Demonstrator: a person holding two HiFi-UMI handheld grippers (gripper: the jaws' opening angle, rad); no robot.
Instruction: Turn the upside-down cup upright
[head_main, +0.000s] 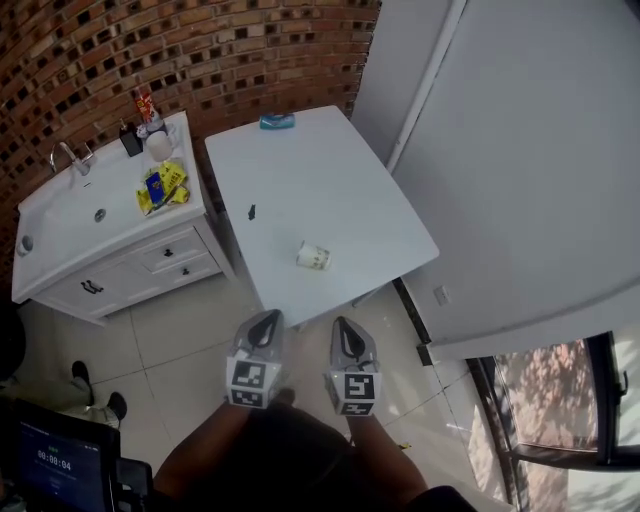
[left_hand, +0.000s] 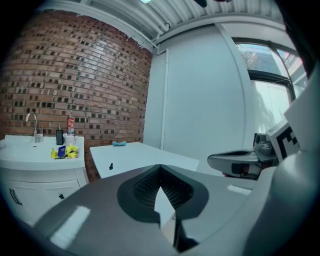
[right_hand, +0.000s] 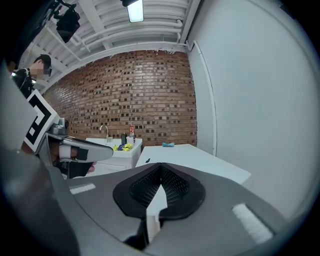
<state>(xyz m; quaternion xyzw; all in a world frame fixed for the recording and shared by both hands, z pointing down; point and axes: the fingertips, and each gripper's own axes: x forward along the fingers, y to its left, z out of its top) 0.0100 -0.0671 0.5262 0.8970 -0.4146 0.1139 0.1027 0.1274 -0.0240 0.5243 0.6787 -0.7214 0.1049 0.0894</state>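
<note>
A white paper cup (head_main: 313, 256) with a pale print sits near the front edge of the white table (head_main: 300, 170); from above I cannot tell which end is up. Both grippers hang over the floor tiles, short of the table's front edge, pointing toward it. My left gripper (head_main: 266, 318) is shut with nothing in it, its ribbed pads meeting at the tip (left_hand: 160, 170). My right gripper (head_main: 343, 325) is also shut and empty (right_hand: 161, 167). The cup is below and left of the right gripper's line. Neither gripper view shows the cup; the jaws hide that part of the table.
A white sink cabinet (head_main: 100, 215) stands left of the table, with a faucet, bottles and yellow packets (head_main: 162, 186). A blue object (head_main: 277, 121) lies at the table's far edge, a small black one (head_main: 251, 212) mid-table. A white wall (head_main: 520, 180) runs along the right. A tablet (head_main: 55, 465) is at bottom left.
</note>
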